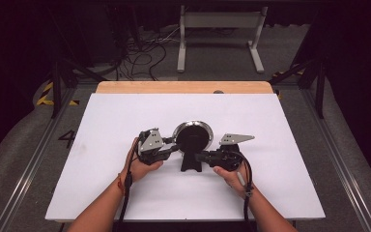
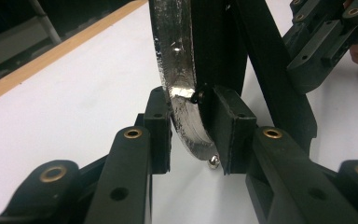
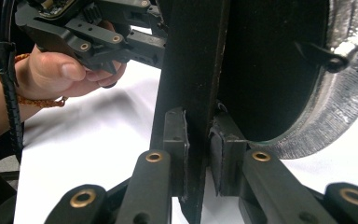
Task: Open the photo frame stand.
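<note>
A round disc with a silver rim (image 1: 193, 126) and a black face stands upright on a black stand (image 1: 190, 164) in the middle of the white board. My left gripper (image 1: 176, 146) comes in from the left. In the left gripper view its jaws (image 2: 193, 135) are shut on the lower part of the silver rim (image 2: 177, 70), one pad on each face. My right gripper (image 1: 199, 157) comes in from the right, and its jaws (image 3: 198, 140) are shut on the stand's flat black upright (image 3: 191, 70). The disc's black side (image 3: 270, 70) rises just behind it.
The white board (image 1: 125, 116) lies on a wooden table whose far edge (image 1: 183, 87) shows beyond it. On the floor past the table stand a white frame (image 1: 217, 29) and loose cables (image 1: 140, 58). Metal rails run along both sides.
</note>
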Demonstrator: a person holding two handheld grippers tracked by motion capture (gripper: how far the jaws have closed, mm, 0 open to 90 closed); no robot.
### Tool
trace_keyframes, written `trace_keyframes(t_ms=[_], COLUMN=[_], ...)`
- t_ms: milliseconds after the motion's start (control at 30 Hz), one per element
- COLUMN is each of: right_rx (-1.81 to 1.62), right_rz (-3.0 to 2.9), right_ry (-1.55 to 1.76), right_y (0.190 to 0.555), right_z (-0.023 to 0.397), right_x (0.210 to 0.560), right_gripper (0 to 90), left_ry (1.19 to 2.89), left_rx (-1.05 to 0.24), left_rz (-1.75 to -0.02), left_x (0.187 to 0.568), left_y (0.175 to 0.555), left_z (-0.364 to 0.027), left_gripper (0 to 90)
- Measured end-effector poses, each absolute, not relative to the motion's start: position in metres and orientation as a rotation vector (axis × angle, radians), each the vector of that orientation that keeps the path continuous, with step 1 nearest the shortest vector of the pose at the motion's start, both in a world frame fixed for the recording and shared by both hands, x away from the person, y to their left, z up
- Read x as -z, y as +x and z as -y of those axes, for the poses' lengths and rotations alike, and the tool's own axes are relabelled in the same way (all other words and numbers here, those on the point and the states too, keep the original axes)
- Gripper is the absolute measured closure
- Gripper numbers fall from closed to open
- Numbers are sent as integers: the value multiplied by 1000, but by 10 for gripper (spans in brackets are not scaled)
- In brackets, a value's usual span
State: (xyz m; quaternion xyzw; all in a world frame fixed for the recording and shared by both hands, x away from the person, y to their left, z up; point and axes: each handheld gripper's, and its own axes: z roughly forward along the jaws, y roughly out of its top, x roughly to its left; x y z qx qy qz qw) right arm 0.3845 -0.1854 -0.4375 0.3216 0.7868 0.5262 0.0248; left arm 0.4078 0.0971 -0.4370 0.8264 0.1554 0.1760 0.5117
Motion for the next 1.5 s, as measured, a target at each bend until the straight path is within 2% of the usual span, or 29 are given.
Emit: trace_keyframes(t_ms=[367,400,600,767,800,867,1067,1200,1300,1500], right_rx=[-1575,-1579,-1566,-1564,-1566,-1567,-1574,-1561,-1512,-1521], right_rz=[-2464,-2465,-2479,-2477,-2474,-2474,-2477,-2499,-2523,-2516], right_ry=[952,952,939,942,943,941,945,944,940,940], right_y=[378,378,376,376,376,376,374,373,373,374], right_z=[184,184,184,183,183,182,182,181,177,176], right_x=[435,435,436,436,436,436,436,436,439,440], right_gripper=[788,790,791,794,796,798,797,793,784,786], left_ry=[1999,2000,2037,2044,2055,2075,2088,2102,2089,2097], left_rx=[-402,-396,-371,-362,-366,-364,-397,-481,-480,-507], left_rz=[-361,-367,-379,-382,-373,-345,-334,-360,-391,-384], left_x=[441,442,449,453,453,455,453,453,455,455], left_y=[405,405,411,414,414,414,412,412,415,416], left_z=[-97,-95,-89,-84,-83,-81,-79,-79,-83,-82], left_gripper=[684,614,505,527,545,642,638,650,676,668])
